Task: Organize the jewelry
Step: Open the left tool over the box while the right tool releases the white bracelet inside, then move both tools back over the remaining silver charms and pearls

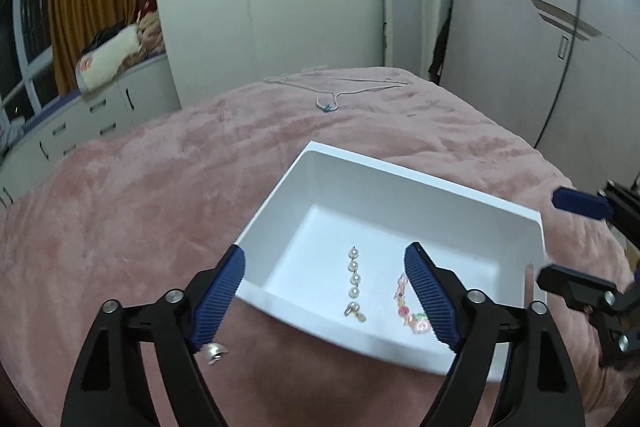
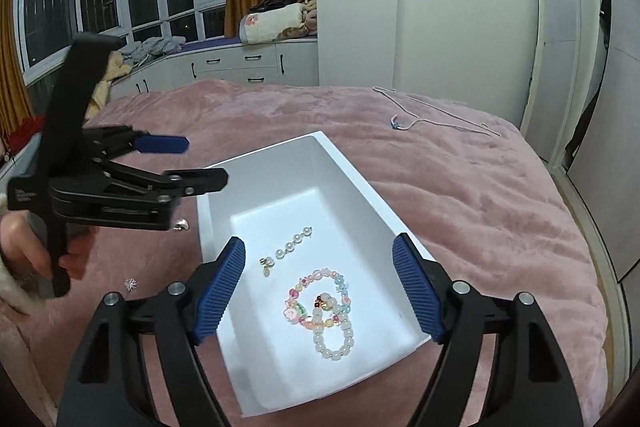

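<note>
Both tools empty, jaws spread wide. Left tool (image 1: 324,291) hovers over the near-left corner of the white box (image 1: 400,183); right tool (image 2: 318,283) sits over its near end. Box rests on the bed's pink blanket (image 2: 480,195), probably as the collection bin. Already inside: pearl strand (image 2: 292,245), colourful bead bracelet (image 2: 316,295), white bead bracelet (image 2: 336,339). Still outside on the blanket: silver heart piece (image 2: 182,224) just beside the box's left wall, small sparkly piece (image 2: 131,283) nearer the camera. Left tool looks best placed for the heart piece. Clothes hanger (image 2: 436,115) lies well apart, likely unrelated.
</note>
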